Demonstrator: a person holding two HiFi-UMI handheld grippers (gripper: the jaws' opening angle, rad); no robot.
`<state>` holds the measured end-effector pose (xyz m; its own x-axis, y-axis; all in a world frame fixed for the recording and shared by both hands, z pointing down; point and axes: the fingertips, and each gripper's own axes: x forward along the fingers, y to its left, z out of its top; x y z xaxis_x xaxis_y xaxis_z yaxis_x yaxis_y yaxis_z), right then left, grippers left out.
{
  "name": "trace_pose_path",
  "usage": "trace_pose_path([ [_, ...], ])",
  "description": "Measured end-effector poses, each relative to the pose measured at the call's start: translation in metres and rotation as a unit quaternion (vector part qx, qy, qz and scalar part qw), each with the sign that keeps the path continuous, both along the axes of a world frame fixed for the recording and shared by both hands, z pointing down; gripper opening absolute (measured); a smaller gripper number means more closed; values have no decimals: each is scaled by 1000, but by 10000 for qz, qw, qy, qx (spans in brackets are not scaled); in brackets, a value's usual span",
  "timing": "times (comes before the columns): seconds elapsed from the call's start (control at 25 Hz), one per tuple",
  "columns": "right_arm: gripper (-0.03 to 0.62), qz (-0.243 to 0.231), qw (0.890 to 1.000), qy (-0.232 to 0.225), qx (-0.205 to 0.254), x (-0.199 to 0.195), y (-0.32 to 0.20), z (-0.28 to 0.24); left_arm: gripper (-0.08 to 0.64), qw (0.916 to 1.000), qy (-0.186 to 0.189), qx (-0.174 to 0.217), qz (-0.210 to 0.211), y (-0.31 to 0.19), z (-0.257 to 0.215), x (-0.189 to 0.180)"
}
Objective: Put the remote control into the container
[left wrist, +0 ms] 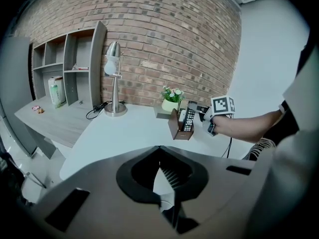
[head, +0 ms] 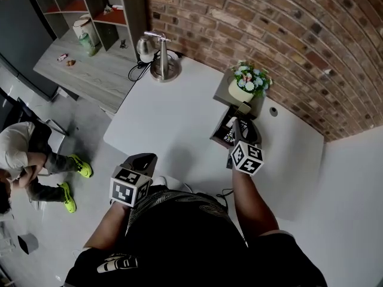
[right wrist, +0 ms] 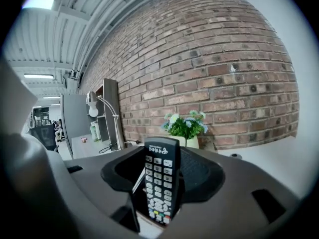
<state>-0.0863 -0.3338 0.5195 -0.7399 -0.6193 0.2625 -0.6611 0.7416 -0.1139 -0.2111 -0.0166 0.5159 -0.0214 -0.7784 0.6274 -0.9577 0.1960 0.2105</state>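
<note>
A black remote control (right wrist: 160, 178) stands upright between my right gripper's (right wrist: 160, 195) jaws, which are shut on its sides. Its lower end sits inside a small brown container (left wrist: 174, 126) on the white table (head: 173, 118), next to a flower pot (head: 242, 91). In the left gripper view the remote (left wrist: 188, 119) leans in that container, with the right gripper's marker cube (left wrist: 223, 105) just behind it. In the head view the right gripper (head: 239, 127) is over the container (head: 216, 137). My left gripper (head: 142, 160) hangs at the table's near edge, shut and holding nothing (left wrist: 167, 188).
A desk lamp (head: 163, 58) and a kettle (head: 143, 48) stand at the table's far left corner, with a cord beside them. A grey shelf unit (left wrist: 65, 63) and a lower wooden top lie further left. A brick wall runs behind. A person (head: 24, 154) sits on the floor at left.
</note>
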Motion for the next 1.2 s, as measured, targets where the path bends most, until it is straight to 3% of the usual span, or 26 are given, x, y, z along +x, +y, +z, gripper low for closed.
trace_pose_path([
  [0.12,218,107,9992,207,-335,8,15,15,6,10000,-8,92,11,-6,-3,-5],
  [0.4,221,-55,9960,874,-163,4,10,20,6,9994,136,183,256,-11,-3,-9],
  [0.56,224,58,9964,850,37,9,13,1,6,9984,215,161,506,-8,1,-10],
  [0.76,224,512,9974,472,198,33,39,-39,6,9939,318,31,1056,-14,16,-3],
  [0.88,222,422,9989,151,-147,44,78,-48,6,9871,397,66,1552,-22,16,9],
  [1.0,212,13,9929,-500,-1081,46,130,-43,6,9759,380,-48,2148,-28,23,26],
  [1.12,25,-108,9855,-774,-1503,54,175,-37,6,9595,295,-192,2796,-34,30,49],
  [1.2,8,-148,9866,-615,-1506,62,199,-32,6,9528,310,-123,3018,-41,24,64],
])
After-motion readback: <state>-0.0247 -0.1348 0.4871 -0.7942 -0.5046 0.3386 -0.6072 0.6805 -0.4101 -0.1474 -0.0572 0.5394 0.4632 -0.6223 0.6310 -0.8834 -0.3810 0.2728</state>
